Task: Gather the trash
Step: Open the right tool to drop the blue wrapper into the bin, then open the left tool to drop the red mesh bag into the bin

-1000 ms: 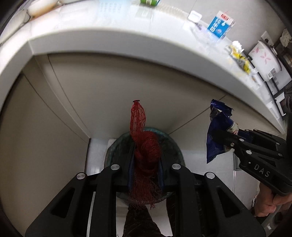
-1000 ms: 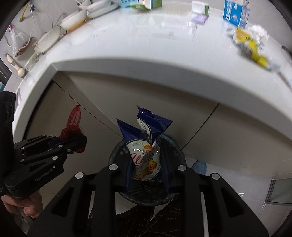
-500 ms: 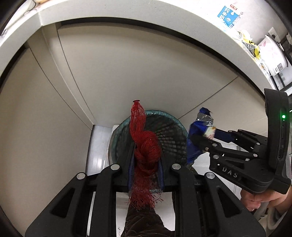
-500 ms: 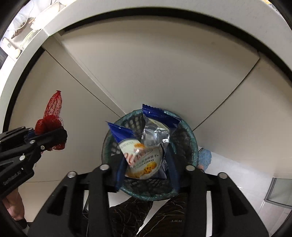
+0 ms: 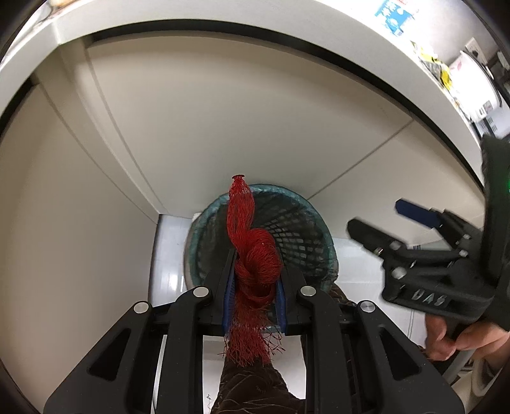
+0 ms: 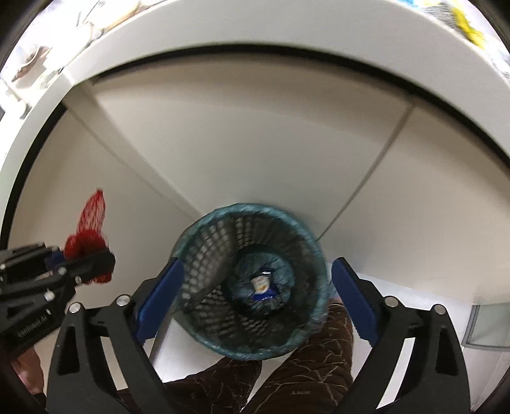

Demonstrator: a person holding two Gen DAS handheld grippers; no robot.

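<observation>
My left gripper (image 5: 255, 264) is shut on a knotted red mesh bag (image 5: 251, 251) and holds it above the near rim of a dark mesh waste basket (image 5: 306, 235) with a teal liner. My right gripper (image 6: 255, 274) is open and empty right over the basket (image 6: 204, 254). A blue cookie wrapper (image 6: 262, 288) lies at the basket's bottom. The right gripper (image 5: 376, 226) also shows at the right of the left wrist view. The left gripper with the red mesh bag (image 6: 86, 239) shows at the left of the right wrist view.
The basket stands on a white floor against beige cabinet doors (image 5: 223, 111) under a white counter edge (image 6: 255, 32). A blue milk carton (image 5: 393, 16) and yellow wrappers (image 5: 443, 73) lie on the counter. My legs in brown trousers (image 6: 287, 382) are below the basket.
My right gripper has opened and the blue cookie wrapper has dropped into the basket. Both grippers have come lower toward the basket. The left gripper still holds the red mesh bag.
</observation>
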